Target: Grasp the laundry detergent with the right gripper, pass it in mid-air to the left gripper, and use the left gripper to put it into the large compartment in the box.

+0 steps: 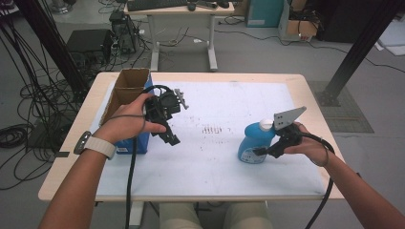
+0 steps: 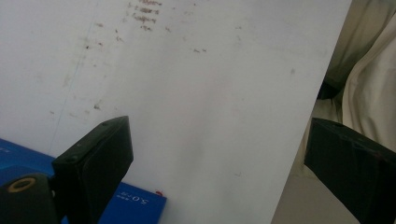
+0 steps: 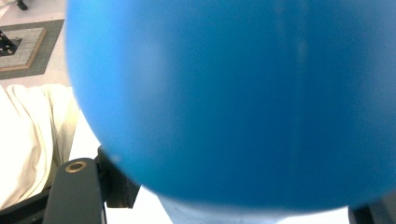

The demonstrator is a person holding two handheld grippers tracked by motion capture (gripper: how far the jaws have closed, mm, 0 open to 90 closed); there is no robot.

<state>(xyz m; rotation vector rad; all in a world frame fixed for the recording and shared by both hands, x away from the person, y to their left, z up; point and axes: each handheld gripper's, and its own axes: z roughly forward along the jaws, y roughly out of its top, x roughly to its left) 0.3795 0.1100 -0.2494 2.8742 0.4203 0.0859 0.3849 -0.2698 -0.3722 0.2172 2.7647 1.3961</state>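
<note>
High view: right gripper has the blue bottle by its lower body, jaws closed against its sides, bottle upright on the white mat at the right side of the table, white cap on top. Right gripper view agrees: blue plastic pressed right up to the lens, one jaw showing low left, so I read it as a firm clamp (can't see the contact faces themselves). Low grip makes sense to me, since the belly is the widest, stiffest part and the bottle stays vertical if I lift. Left gripper is held in the air over the left part of the mat, just beside the cardboard box with its blue side. Left gripper view: jaws spread wide with nothing between them, only bare mat and a corner of that blue side. I judge it's parked there to stay out of the way, or ready to steady the box if the bottle is headed for it.
</note>
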